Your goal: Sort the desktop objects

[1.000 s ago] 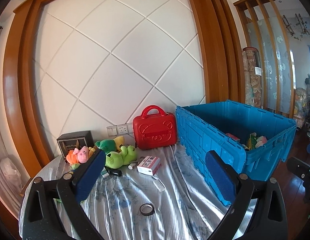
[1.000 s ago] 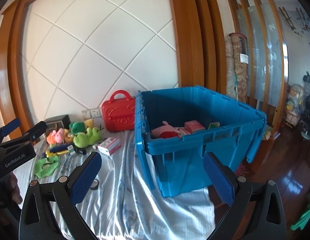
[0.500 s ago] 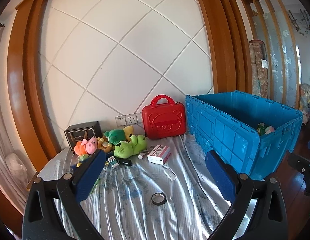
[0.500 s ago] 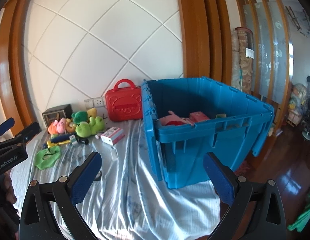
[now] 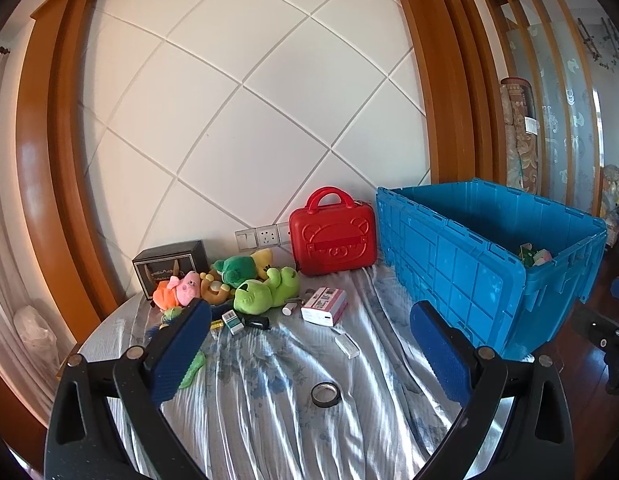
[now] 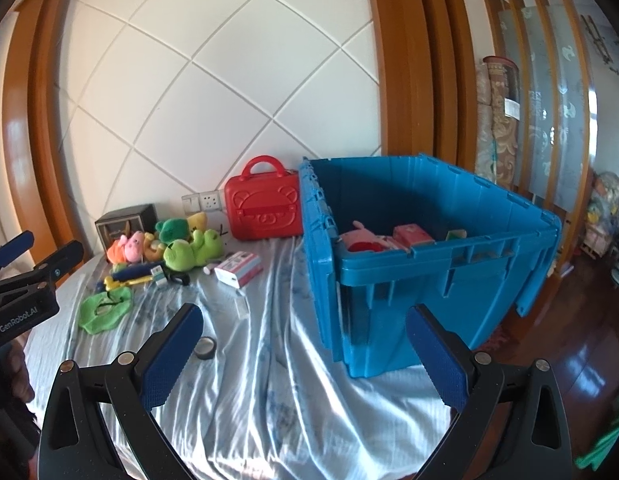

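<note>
A blue crate [image 5: 461, 264] stands at the table's right; it also shows in the right wrist view [image 6: 409, 264], holding a pink plush [image 6: 369, 240] and small boxes. Plush toys, among them a green frog [image 5: 265, 294], lie by the back wall near a red case [image 5: 333, 234]. A pink-white box [image 5: 324, 307], a small white box [image 5: 346, 346] and a tape roll [image 5: 326, 395] lie on the cloth. My left gripper [image 5: 309, 356] is open and empty above the cloth. My right gripper [image 6: 305, 356] is open and empty before the crate.
A black box [image 5: 171, 266] stands at the back left. A green cloth [image 6: 105, 312] lies on the left of the table. The left gripper's body [image 6: 25, 280] shows at the left edge. Wooden floor [image 6: 581, 328] lies to the right.
Both cameras have swung slightly leftward, so the toys and the crate sit further right in each view. Both grippers stay open and empty.
</note>
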`<state>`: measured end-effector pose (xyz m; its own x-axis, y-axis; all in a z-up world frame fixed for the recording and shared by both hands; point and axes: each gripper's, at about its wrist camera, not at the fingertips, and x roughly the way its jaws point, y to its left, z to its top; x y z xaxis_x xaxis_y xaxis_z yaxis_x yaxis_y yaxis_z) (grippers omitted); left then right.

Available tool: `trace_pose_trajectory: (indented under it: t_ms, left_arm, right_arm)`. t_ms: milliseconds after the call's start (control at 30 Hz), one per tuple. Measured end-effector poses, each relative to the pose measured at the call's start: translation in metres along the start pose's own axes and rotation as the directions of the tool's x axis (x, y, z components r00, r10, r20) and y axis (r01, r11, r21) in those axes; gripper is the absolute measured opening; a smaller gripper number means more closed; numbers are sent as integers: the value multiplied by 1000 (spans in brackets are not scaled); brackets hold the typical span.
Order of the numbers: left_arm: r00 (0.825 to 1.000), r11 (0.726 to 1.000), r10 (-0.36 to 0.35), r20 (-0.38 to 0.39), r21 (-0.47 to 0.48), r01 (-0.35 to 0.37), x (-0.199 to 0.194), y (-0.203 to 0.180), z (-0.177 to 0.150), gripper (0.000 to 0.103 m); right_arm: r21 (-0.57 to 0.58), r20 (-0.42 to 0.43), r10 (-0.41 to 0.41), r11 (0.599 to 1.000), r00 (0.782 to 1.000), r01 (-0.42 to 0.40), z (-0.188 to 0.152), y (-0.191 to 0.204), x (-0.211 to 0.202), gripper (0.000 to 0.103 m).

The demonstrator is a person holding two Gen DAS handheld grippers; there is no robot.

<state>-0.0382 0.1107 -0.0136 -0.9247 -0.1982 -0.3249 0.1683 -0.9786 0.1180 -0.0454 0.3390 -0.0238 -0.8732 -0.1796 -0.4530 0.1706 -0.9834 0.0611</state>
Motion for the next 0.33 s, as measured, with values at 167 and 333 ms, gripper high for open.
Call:
trace_pose_trajectory:
  t_ms: [167, 333]
  left_arm:
    - [1000, 1000, 10, 13, -10, -10, -2, 6, 1, 101]
    - [998, 998, 52, 33, -22, -51, -2, 15, 6, 101]
  right_arm:
    - [-1, 4, 5, 1000, 1000, -5, 3, 1, 1, 103]
    - [-9, 16, 10, 1000, 1000, -10, 7, 3, 1, 103]
